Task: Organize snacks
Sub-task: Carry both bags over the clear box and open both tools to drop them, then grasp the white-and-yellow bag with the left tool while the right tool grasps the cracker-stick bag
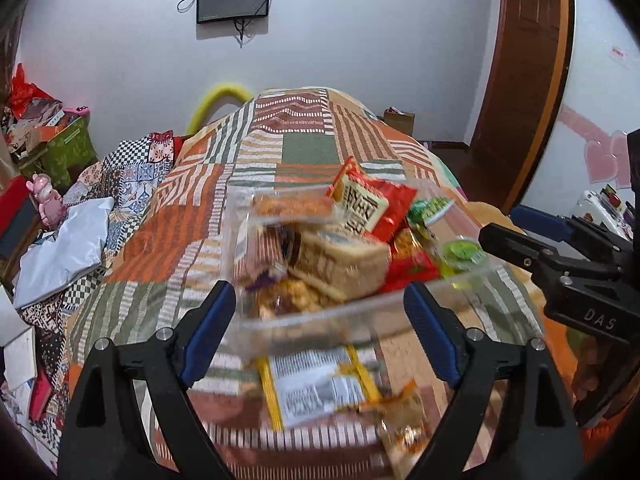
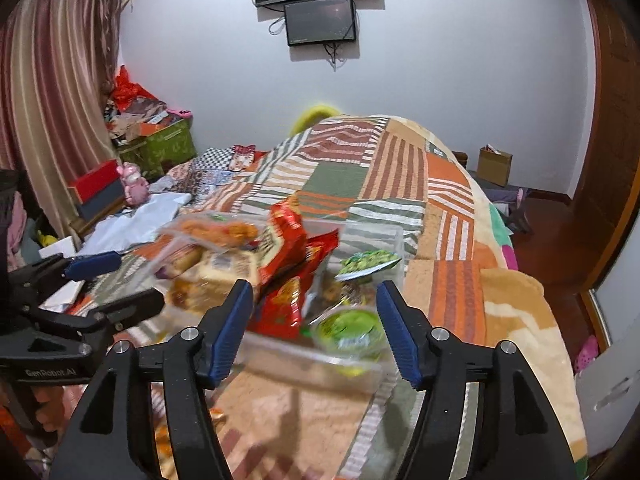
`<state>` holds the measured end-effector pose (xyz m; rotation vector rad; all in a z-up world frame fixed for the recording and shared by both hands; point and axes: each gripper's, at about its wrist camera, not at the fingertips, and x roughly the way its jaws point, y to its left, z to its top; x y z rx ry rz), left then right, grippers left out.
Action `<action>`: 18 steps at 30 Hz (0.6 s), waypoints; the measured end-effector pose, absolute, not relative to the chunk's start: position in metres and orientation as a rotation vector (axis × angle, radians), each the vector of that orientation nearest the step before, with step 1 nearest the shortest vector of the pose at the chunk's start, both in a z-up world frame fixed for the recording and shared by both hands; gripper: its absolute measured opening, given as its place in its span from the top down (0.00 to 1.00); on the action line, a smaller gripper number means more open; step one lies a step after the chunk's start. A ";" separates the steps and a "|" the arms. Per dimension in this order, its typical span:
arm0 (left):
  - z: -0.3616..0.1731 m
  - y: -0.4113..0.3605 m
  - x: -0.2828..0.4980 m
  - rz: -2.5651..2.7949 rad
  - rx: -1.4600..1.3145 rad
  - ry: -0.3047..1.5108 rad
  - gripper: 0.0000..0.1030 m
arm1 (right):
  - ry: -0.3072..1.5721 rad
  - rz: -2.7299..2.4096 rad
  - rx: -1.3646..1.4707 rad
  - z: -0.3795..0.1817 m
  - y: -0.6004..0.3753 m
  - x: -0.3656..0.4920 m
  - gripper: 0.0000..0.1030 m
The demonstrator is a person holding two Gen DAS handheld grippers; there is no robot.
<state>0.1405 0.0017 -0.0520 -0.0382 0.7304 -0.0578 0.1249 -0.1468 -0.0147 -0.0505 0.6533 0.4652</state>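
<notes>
Left gripper and right gripper, jaws spread and empty, flank the near rim of a clear plastic container heaped with snack packets, resting on the patchwork blanket.
</notes>
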 end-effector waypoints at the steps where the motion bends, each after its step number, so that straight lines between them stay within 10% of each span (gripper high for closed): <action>1: -0.053 0.002 0.135 -0.057 -0.039 0.732 0.15 | 0.650 0.470 -0.052 -0.014 -0.146 0.120 0.39; 18: -0.093 0.025 0.071 -0.042 -0.058 0.839 0.14 | 0.762 0.562 -0.081 -0.056 -0.115 0.064 0.34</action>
